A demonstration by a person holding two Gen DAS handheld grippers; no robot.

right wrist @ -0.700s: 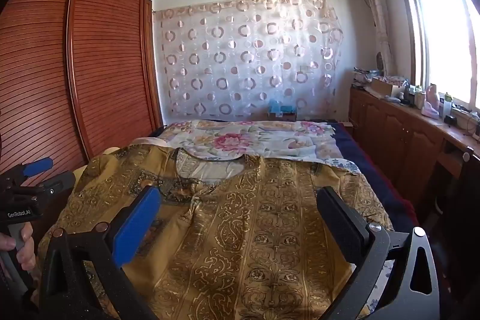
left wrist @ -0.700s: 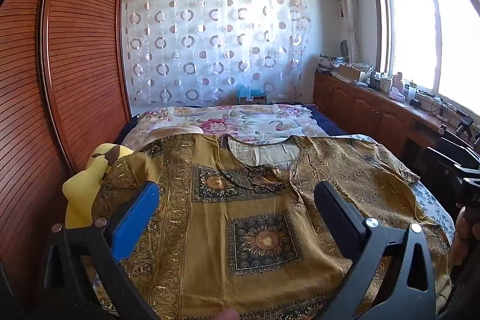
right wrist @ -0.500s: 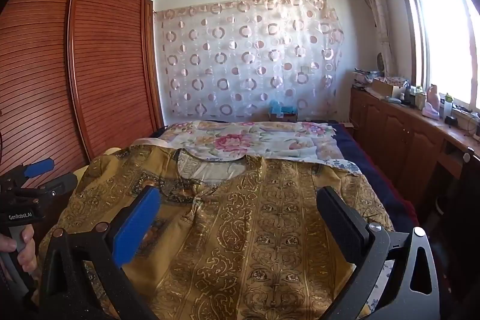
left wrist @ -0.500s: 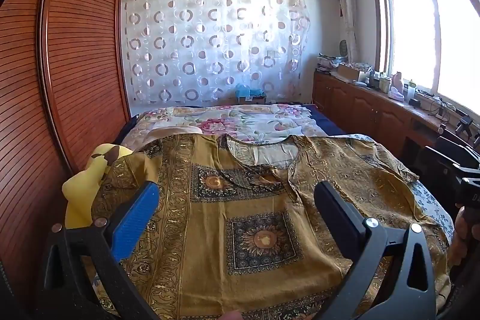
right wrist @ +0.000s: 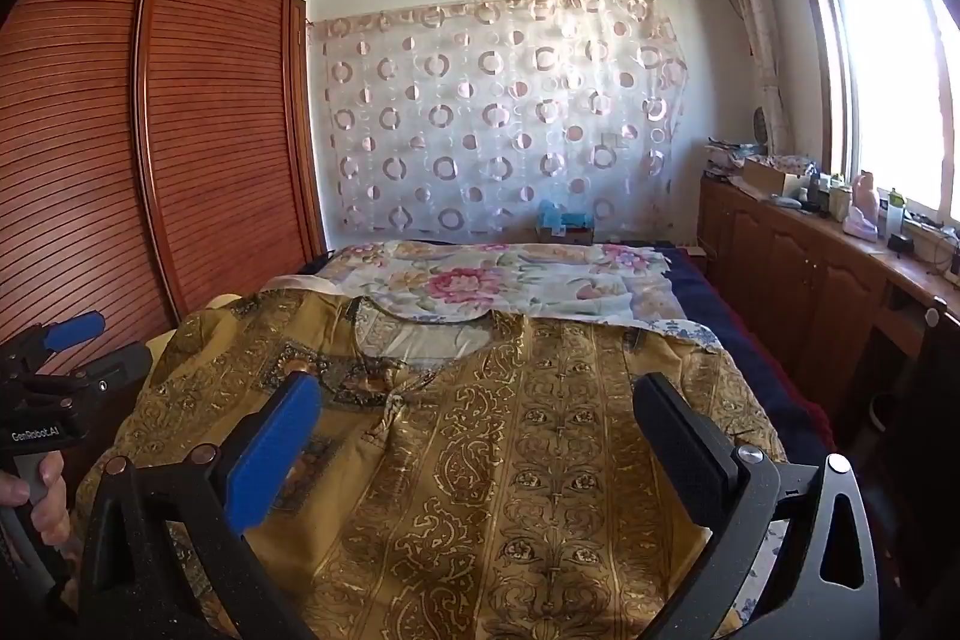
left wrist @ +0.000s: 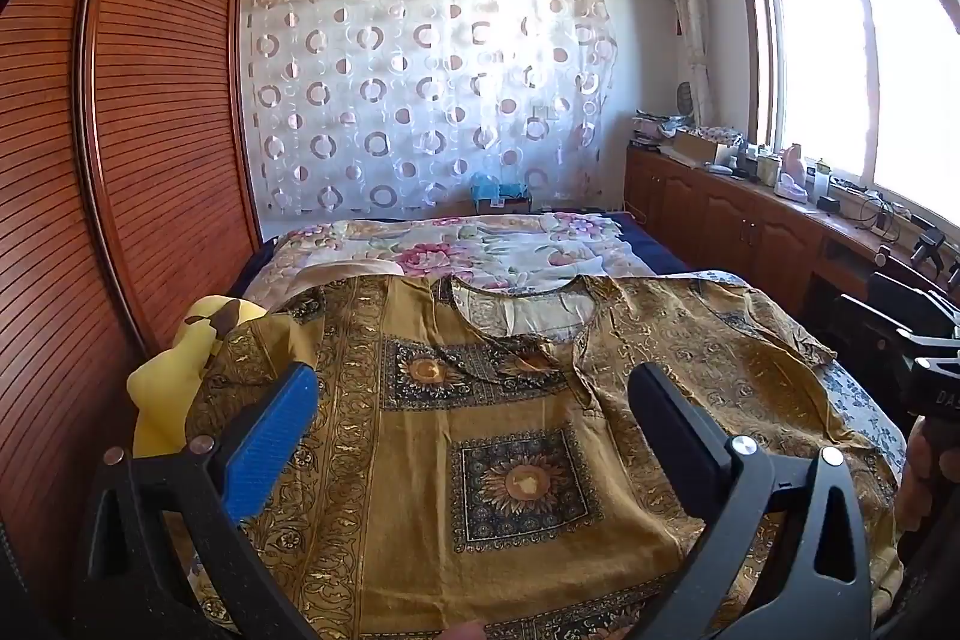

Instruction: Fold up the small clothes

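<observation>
The mustard patterned shirt (left wrist: 480, 436) lay spread flat on the bed (left wrist: 654, 256), neckline away from the person, hem nearest. Both the left gripper (left wrist: 474, 412) and right gripper (right wrist: 480, 418) hovered above it, jaws wide and empty, the left over the medallion half and the right over the striped half, neither plainly nearer.

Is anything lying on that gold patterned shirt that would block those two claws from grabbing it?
Nothing visible does. The shirt lies spread on the bed with both the left gripper and right gripper open above it.
</observation>
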